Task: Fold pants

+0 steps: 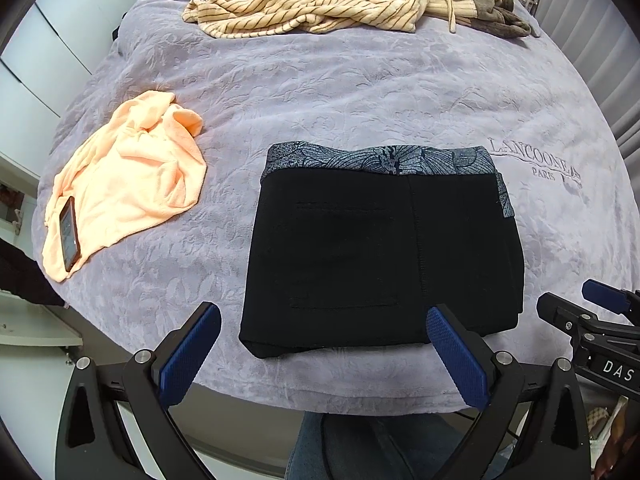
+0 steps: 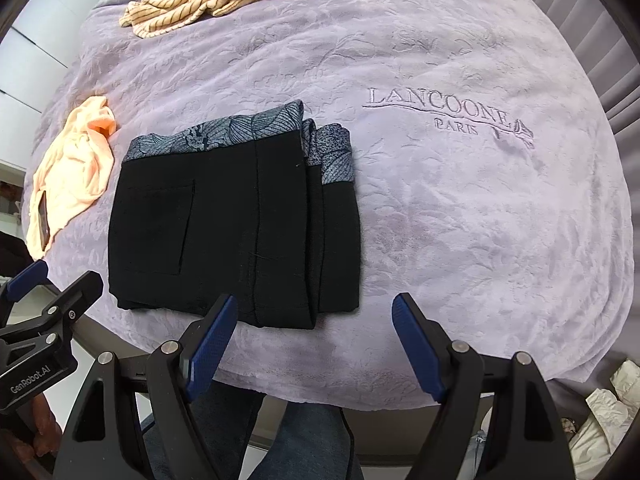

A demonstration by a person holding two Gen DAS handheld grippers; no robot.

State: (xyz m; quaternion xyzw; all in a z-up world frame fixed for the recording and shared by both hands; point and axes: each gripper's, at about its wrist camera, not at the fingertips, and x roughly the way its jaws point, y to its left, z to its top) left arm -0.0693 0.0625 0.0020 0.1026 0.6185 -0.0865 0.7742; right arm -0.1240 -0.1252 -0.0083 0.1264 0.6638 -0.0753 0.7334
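Note:
Black pants [image 1: 380,256] with a blue-grey leaf-patterned waistband lie folded into a compact rectangle on the lilac bedspread [image 1: 360,92], near its front edge. They also show in the right wrist view [image 2: 232,224], layers stacked at their right side. My left gripper [image 1: 324,320] is open and empty, hovering just in front of the pants' near edge. My right gripper [image 2: 314,312] is open and empty, in front of the pants' right corner. Each gripper shows at the edge of the other's view.
A peach towel [image 1: 128,176] with a phone [image 1: 69,234] on it lies at the left. A striped beige garment [image 1: 320,0] lies at the far side. The bedspread [image 2: 480,220] carries embroidered lettering at the right. White cupboards stand at the left.

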